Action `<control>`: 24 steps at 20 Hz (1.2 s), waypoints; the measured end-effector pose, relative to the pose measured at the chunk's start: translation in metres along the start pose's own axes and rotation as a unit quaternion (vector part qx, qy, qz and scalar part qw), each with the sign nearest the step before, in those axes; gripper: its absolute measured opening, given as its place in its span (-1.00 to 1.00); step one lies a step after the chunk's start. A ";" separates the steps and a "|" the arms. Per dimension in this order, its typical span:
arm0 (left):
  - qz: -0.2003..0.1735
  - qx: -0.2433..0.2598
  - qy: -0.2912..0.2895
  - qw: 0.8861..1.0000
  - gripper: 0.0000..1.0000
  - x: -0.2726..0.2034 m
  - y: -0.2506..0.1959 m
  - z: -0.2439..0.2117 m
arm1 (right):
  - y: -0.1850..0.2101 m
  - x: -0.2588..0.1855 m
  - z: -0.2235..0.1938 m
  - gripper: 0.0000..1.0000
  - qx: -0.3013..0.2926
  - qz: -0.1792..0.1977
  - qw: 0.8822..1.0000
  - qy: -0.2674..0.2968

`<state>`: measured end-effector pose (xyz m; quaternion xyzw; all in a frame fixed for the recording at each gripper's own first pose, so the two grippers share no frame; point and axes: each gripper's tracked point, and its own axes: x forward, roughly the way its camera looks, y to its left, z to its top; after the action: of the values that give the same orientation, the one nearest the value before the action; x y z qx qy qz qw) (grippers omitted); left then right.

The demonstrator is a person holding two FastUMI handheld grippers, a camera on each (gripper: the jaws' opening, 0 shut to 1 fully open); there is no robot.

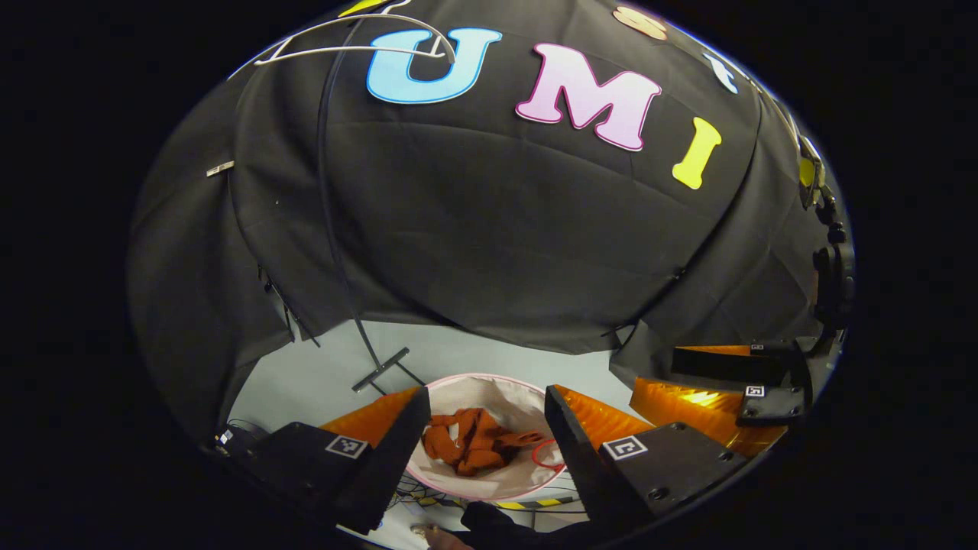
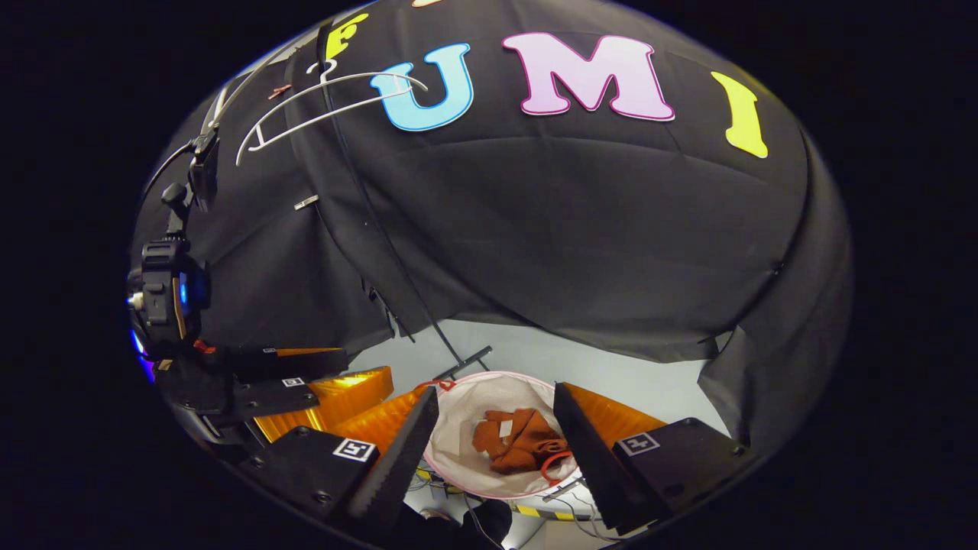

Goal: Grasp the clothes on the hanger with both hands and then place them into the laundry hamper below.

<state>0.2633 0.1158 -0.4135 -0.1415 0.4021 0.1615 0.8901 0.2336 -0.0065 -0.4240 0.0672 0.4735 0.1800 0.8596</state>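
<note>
Left gripper (image 1: pixel 484 435) spread wide, holding nothing; right gripper (image 2: pixel 495 431) likewise parted and empty. Both hang above the laundry hamper (image 1: pixel 527 401), a round, soft-walled pale fabric tub with a pink rim. Clothes (image 1: pixel 470 441) lie crumpled inside it, rust-orange cloth in soft folds. White wire hanger (image 2: pixel 321 103), thin and curved, hangs bare high against the black cloth wall. No legible writing.

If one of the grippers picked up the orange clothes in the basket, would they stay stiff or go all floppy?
Probably floppy: the orange clothes lie crumpled in folds inside the laundry hamper, so they would likely droop and dangle from a hand-held gripper. They look like soft, thin fabric, so probably light. They seem unlikely to roll or break, though a loose end might snag on the hamper's rim.
</note>
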 end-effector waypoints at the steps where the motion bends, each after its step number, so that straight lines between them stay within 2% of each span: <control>1: 0.000 -0.001 -0.002 1.000 0.92 -0.002 0.001 0.000 | 0.002 0.000 -0.001 0.97 0.001 0.001 1.000 0.000; 8: -0.006 -0.005 -0.013 1.000 0.92 -0.027 0.008 -0.005 | 0.018 -0.020 -0.004 0.97 -0.002 0.000 1.000 -0.018; 15: -0.029 0.004 -0.037 0.999 0.91 -0.075 0.010 -0.019 | 0.055 -0.061 -0.015 0.97 -0.020 -0.004 0.999 -0.044; 19: -0.042 0.012 -0.064 0.997 0.91 -0.115 0.013 -0.015 | 0.078 -0.089 -0.017 0.97 -0.026 -0.007 0.997 -0.068; 24: -0.056 0.027 -0.127 0.990 0.91 -0.183 0.015 -0.002 | 0.106 -0.145 -0.009 0.97 -0.029 -0.014 0.992 -0.121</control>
<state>0.1416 0.0968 -0.2767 -0.1182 0.2811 0.1175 0.9451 0.1295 0.0373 -0.2840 0.0572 0.3617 0.1725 0.9144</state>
